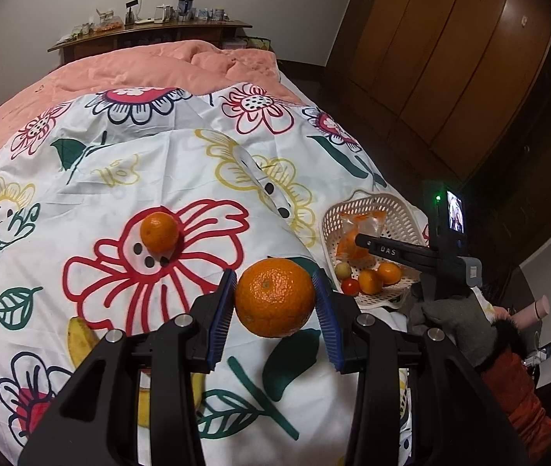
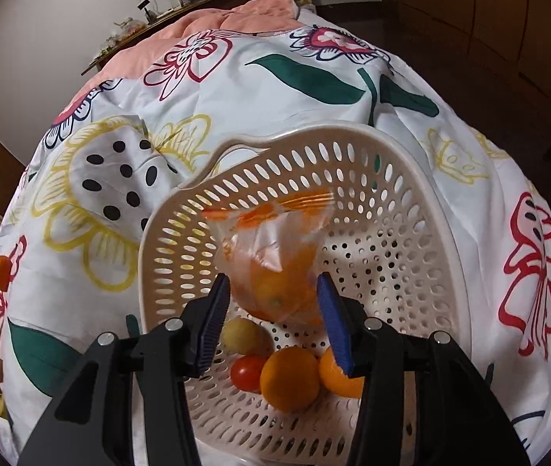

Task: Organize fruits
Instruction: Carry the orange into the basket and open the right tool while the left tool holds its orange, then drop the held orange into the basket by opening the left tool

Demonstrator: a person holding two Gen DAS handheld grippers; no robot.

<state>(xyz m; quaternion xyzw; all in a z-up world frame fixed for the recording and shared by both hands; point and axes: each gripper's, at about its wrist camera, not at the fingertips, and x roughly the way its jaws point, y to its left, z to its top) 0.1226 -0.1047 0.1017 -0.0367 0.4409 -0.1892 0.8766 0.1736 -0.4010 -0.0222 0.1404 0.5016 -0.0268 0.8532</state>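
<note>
1. Nearest the left wrist camera, the left gripper holds a large orange between its blue pads; the pads sit at the fruit's sides, though actual contact on the right pad is hard to confirm. The orange's stem dimple faces up toward the camera.
2. The right gripper stands wide apart, holding nothing, hovering over the white perforated basket.
3. In the basket lie a plastic bag of orange fruit, partly behind the gripper's fingers, a pale yellowish fruit, a small tomato and two oranges, one cut off by the right pad.
4. A banana lies at the bedspread's near left edge, its long axis running roughly toward the camera, mostly hidden behind the left gripper's body.
5. A smaller orange rests alone on a red flower print near the middle of the bedspread, well apart from the basket.
6. The basket stands tilted at the right edge of the bedspread, a white cloth with flower prints on a bed; a pink quilt lies beyond.
7. A cluttered wooden shelf stands at the far wall, its items too small to identify; a wooden wardrobe fills the right.
</note>
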